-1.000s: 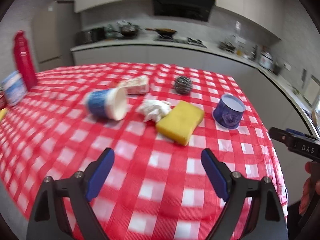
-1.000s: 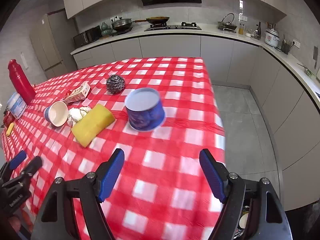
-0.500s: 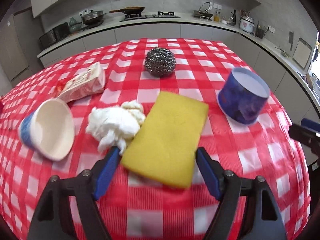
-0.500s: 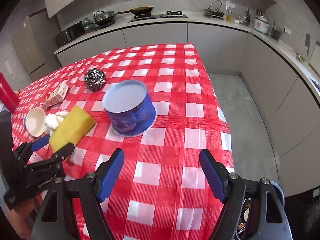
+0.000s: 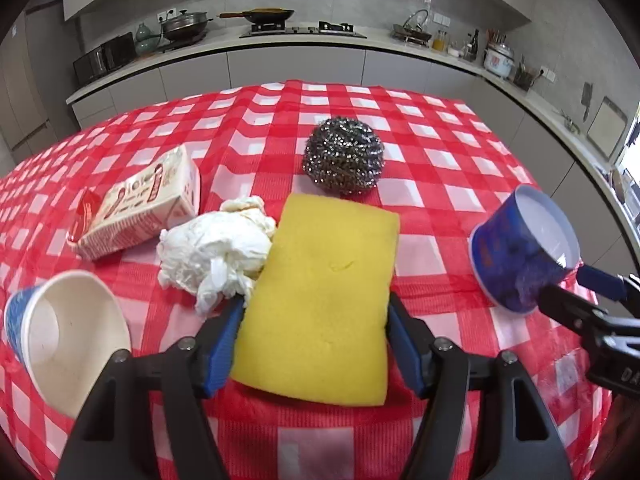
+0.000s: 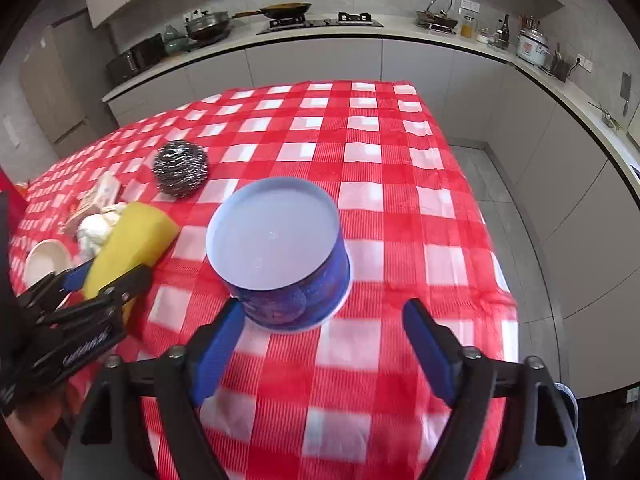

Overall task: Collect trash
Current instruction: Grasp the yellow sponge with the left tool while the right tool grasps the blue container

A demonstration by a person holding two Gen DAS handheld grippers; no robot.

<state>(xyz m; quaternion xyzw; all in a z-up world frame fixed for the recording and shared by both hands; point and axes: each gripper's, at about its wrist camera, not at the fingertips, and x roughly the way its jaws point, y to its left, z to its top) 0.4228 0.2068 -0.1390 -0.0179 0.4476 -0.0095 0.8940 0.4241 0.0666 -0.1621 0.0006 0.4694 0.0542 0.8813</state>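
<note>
The left gripper (image 5: 314,346) is closing on the sponge (image 5: 320,300), pads touching its sides; the right gripper (image 6: 324,354) is widening, its near pad just beside the tub (image 6: 280,256).

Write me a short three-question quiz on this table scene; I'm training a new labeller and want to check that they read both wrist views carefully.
1. True or false: the yellow sponge lies between the left gripper fingers.
2. What stands just ahead of the right gripper? A) steel scourer B) blue tub C) carton
3. Fill in: the crumpled white ____ lies between the carton and the sponge.

Key: 1 true; 2 B; 3 tissue. The left fingers have just been closing around the sponge; the right ones have just been opening, with nothing between them.
</note>
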